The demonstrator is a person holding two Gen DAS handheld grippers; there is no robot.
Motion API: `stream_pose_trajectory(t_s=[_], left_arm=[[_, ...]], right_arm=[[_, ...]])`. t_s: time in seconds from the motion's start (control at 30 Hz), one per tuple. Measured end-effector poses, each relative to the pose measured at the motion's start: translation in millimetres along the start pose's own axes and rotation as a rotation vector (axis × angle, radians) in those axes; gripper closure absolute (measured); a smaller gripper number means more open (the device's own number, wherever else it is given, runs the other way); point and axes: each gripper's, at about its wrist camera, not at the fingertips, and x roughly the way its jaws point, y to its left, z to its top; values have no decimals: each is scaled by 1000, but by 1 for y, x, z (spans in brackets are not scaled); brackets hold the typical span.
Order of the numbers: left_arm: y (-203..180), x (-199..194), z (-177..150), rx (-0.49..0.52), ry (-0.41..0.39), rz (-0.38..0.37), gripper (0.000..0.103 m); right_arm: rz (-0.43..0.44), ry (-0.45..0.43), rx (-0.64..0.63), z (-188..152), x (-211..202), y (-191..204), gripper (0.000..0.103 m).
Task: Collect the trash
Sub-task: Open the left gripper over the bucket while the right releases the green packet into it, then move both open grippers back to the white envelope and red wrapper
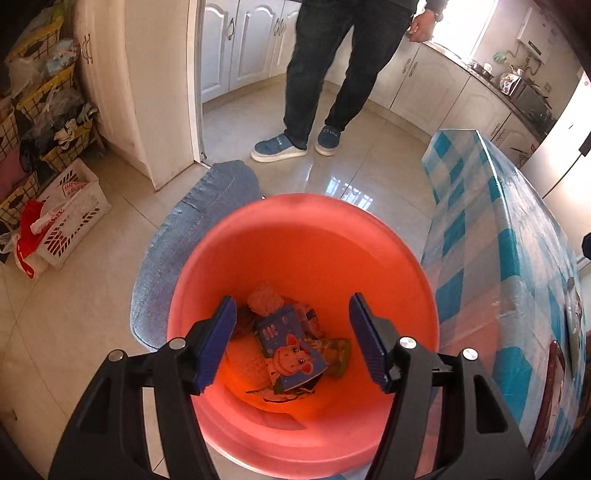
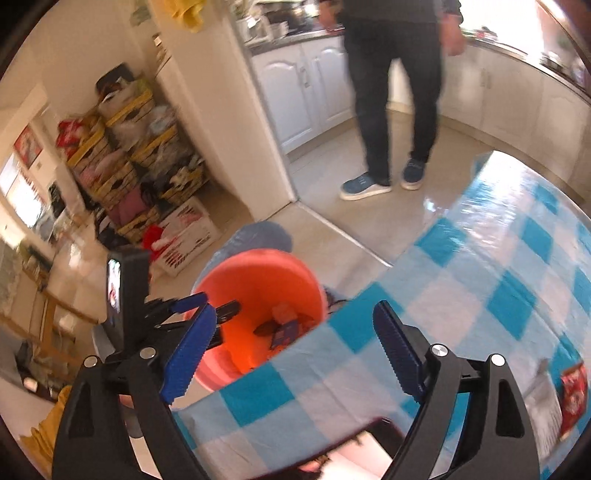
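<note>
Above the orange bucket [image 1: 306, 258] of wrappers [image 1: 295, 354], both the left gripper [image 1: 293, 341] and right gripper [image 2: 291, 354] stand spread and empty; leaving the red packet [image 2: 572, 402] far right means incomplete collection.

Floor [image 1: 110, 302]: pale glossy tiles spread beyond my jaws, with window glare reflected ahead.
Cabinets [image 1: 240, 44]: white panelled doors run along the far wall, well ahead of my jaws, curving off to the right under a dark counter [image 1: 491, 81].
Doorframe [image 1: 195, 81]: white, upright, ahead and left of my jaws.
Baskets [image 1: 48, 92]: yellow-rimmed, stacked and stuffed, far to my left; a white crate [image 1: 74, 214] sits on the floor below them.
Surface [image 1: 491, 236]: blue-and-white checked cloth, close on my right.
Window [image 1: 465, 22]: bright daylight, far right.
Person [image 1: 332, 74]: dark trousers, blue shoes, standing ahead.
</note>
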Motion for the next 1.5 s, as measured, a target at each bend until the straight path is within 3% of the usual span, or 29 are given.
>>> stream_pose_trajectory(t_s=[0.37,0.8,1.17,1.33,1.5], left_arm=[[-29,-49,14,75,-125,-9,25],[-131,-99,11,259,-191,-140,12],[-208,-109,-24,357,-96,-282,12],[-234,-104,-44,353,9,-350,12],[-258,-98,-61,385,71,-359,12]], right_arm=[[-95,-164,224,-24,-82,-84,15],[-206,-283,460,-94,-161,-178,14],[-227,-333,530,-134,-192,-221,14],[-267,-318,448,-142,-185,-230,14],[-302,-255,334,-142,-157,-238,14]])
